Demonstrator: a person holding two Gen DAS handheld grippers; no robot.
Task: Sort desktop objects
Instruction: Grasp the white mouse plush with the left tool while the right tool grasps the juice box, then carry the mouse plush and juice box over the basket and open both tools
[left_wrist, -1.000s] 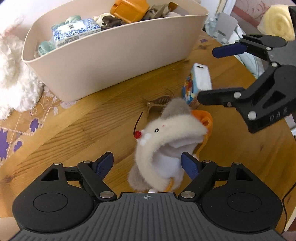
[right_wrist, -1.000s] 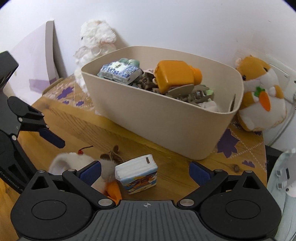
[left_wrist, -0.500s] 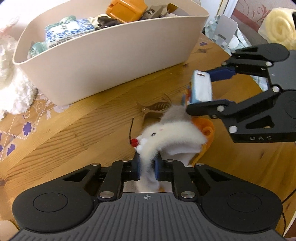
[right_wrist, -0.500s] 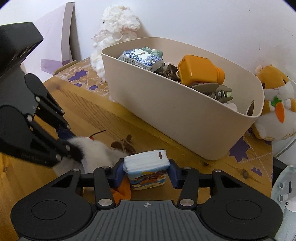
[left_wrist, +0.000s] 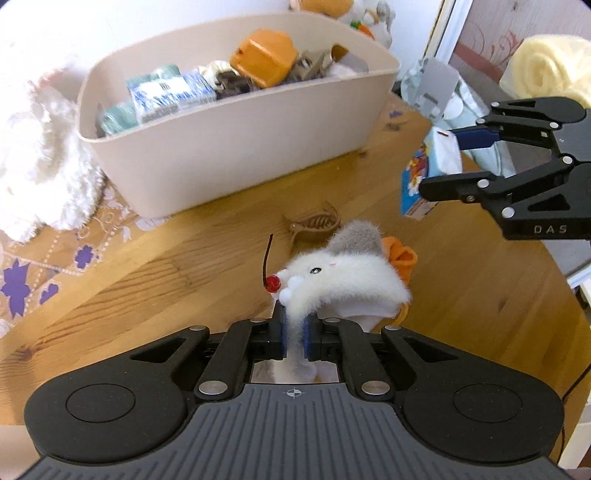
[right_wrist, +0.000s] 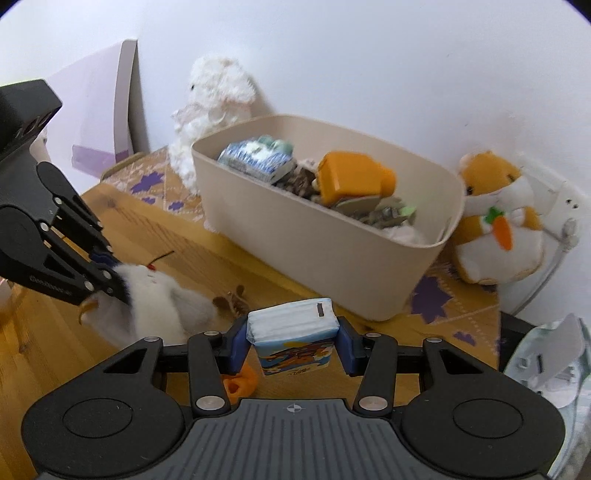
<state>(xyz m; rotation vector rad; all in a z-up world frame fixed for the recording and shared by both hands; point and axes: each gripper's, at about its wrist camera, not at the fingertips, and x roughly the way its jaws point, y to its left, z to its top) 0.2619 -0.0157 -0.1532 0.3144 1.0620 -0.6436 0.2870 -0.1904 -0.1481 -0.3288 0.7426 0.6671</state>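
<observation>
In the left wrist view, the left tool (left_wrist: 293, 338), open a second ago, is now clamped on the plush mouse (left_wrist: 343, 280) above the worktop (left_wrist: 147, 280). In the right wrist view, the right tool (right_wrist: 291, 345) has closed on the tissue pack (right_wrist: 293, 334) and lifted it; both likely go into the bin (right_wrist: 325, 251) next.

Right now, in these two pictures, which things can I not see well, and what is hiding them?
- Plush mouse: left wrist view, lower body hidden behind the left gripper; right wrist view, partly covered too.
- Tissue pack: right wrist view, its sides covered by the right gripper; print too small to read.
- Bin: both views, deeper contents hidden under the top items.
- Orange item: mostly hidden behind the right gripper.
</observation>
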